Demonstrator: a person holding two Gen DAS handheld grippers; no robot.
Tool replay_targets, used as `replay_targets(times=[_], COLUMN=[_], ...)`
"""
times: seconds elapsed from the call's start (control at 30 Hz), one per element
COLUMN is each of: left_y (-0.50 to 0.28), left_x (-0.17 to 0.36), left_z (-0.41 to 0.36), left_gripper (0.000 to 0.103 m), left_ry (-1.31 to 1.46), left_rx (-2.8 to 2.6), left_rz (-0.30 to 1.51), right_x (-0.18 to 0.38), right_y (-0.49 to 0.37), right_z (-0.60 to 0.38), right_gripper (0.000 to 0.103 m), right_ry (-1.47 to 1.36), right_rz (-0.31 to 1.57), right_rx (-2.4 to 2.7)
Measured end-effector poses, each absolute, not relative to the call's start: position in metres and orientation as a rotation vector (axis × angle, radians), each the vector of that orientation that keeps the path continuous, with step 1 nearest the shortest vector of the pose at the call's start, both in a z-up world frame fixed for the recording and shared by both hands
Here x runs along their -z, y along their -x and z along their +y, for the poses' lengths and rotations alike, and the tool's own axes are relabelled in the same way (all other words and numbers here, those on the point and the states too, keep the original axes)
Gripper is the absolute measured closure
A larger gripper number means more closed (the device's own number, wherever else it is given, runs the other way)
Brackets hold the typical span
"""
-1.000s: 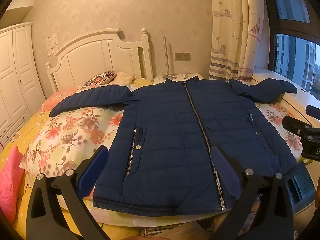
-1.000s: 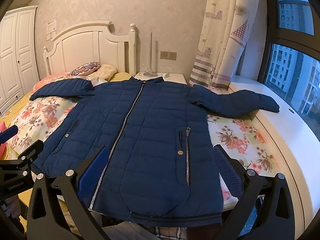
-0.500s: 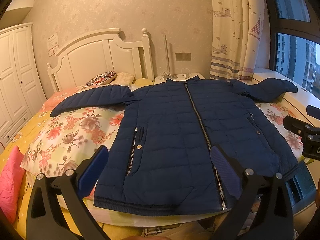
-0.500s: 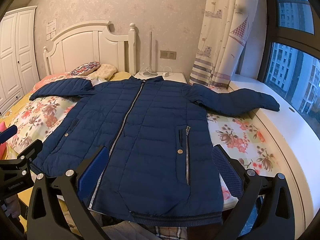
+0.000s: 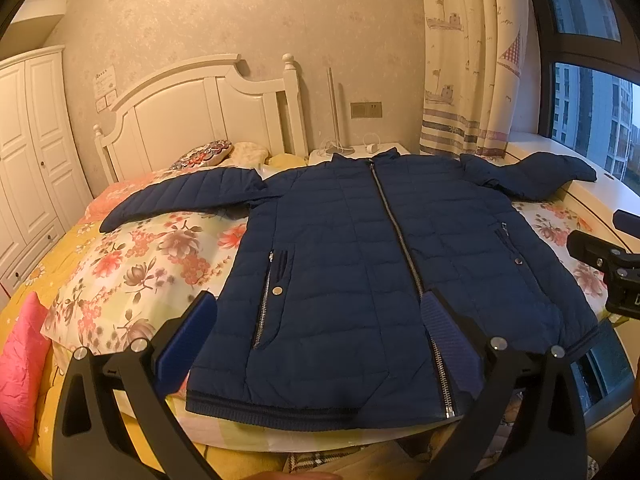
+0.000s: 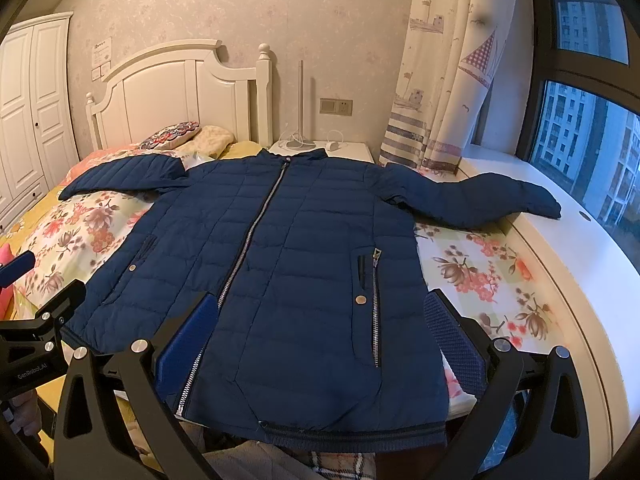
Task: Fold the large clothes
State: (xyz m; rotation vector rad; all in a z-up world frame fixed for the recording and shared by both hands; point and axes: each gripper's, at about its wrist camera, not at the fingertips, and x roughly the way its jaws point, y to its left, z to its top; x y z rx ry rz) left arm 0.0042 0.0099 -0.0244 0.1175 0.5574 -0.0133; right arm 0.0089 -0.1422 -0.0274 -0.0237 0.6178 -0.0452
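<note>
A navy quilted jacket (image 5: 360, 264) (image 6: 288, 264) lies flat and zipped on the bed, front side up, collar toward the headboard, both sleeves spread out sideways. Its right sleeve (image 6: 480, 200) reaches onto the white window ledge. My left gripper (image 5: 316, 328) hovers open above the hem's left half, holding nothing. Above the hem's right half my right gripper (image 6: 320, 328) is open too, its blue pads clear of the cloth. Each gripper shows at the edge of the other's view.
The floral bedspread (image 5: 132, 256) covers the bed, with a pink cushion (image 5: 20, 364) at the near left. White headboard (image 6: 180, 92), pillows, a nightstand (image 6: 320, 148) with a lamp, a curtain and the window ledge (image 6: 580, 280) ring the bed. A wardrobe (image 5: 28, 148) stands left.
Both views have shifted only very slightly; the jacket lies as before and both grippers stay open.
</note>
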Motion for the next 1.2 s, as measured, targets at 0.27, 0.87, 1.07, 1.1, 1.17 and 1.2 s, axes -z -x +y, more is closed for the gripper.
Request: replay_targets(times=[0.27,0.87,1.07,1.1,1.17,1.2], left_y=[-0.018,-0.366,-0.425,-0.424,-0.426,-0.427], left_x=[0.030,0.099,0.140,0.142,0.146,0.147], left_z=[0.006,-0.004,0.006,0.012,0.024,0.024], left_gripper=[0.002,0.002,0.002,0.002,0.002,0.002], left_ry=[-0.122,-0.179,-0.136,-0.086,-0.002,-0.002], left_rx=[0.024,-0.042,-0.039,-0.025,0.015,0.018], left_rz=[0.597,0.881,0.959,0.924,0.942,0.939], right_x=[0.038,0.111,0.128,0.130,0.135,0.138], right_y=[-0.020,-0.232,-0.305,-0.312,-0.329,-0.338], right_z=[-0.144,-0.372,-0.463,-0.471,-0.481,-0.484], right_gripper=[0.004,0.004,0.004,0.004,0.004,0.004], right_ry=[0.028,-0.253,-0.406,-0.413,-0.410,-0.397], right_rz=[0.637,0.801,0.819,0.823,0.833,0.836], right_rx=[0.046,0.367,0.519,0.536,0.553,0.560])
